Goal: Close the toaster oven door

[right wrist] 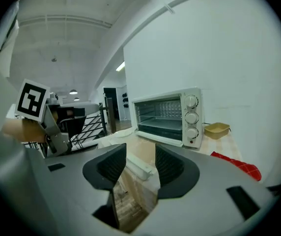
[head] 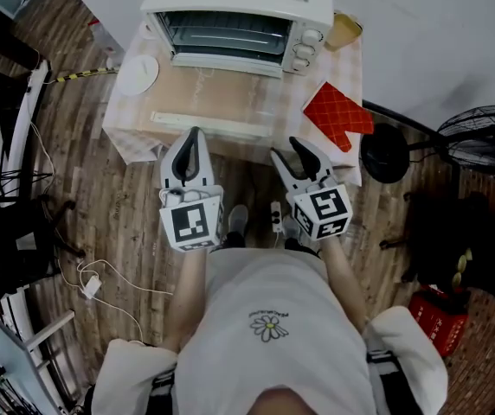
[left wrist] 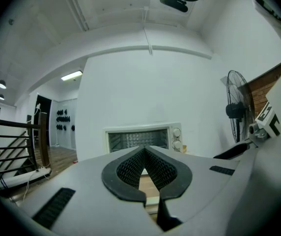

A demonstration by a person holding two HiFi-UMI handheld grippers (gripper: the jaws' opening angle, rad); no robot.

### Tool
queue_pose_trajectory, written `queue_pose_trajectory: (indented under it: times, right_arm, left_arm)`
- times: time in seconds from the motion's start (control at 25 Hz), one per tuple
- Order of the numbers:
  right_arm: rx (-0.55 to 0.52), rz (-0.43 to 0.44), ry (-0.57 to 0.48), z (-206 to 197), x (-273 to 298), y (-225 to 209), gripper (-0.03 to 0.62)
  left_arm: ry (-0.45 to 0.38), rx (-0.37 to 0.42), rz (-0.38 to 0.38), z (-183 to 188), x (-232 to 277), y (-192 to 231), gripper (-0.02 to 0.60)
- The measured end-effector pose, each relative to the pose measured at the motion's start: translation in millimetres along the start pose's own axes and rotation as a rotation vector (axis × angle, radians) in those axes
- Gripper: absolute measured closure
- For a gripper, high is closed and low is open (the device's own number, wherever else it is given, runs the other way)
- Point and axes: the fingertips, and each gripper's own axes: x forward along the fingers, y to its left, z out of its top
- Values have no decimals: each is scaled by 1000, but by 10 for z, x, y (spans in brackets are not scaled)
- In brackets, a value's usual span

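**At the table's near edge: door down, both grippers short of it**

Toaster oven point(head: 239, 15) sits at the back of the table point(head: 126, 141). Its door point(head: 208, 93) is dropped flat toward the person, with the handle point(head: 208, 124) at the front lip.

Left gripper point(head: 194, 141): jaws tip to tip, nothing in them, near the handle but apart from it.

Right gripper point(head: 304, 156): jaws well apart and empty. The handle's end shows through the gap but isn't between the pads.

Risks, my read:
- Lifting from one end could twist the door or slip off the handle.
- A hard upward push could shove the oven back.
- A fast swing slams the glass.
- Red mitt point(head: 338, 115) lies just right of the door and could snag the right gripper's approach.
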Motion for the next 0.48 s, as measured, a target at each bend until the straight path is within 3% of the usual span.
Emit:
queue_pose_trajectory:
  times: [0.48]
  right_arm:
    - [54, 25, 232, -928, 613, -139, 430]
  left_arm:
    - [39, -15, 53, -141, -7, 127, 566]
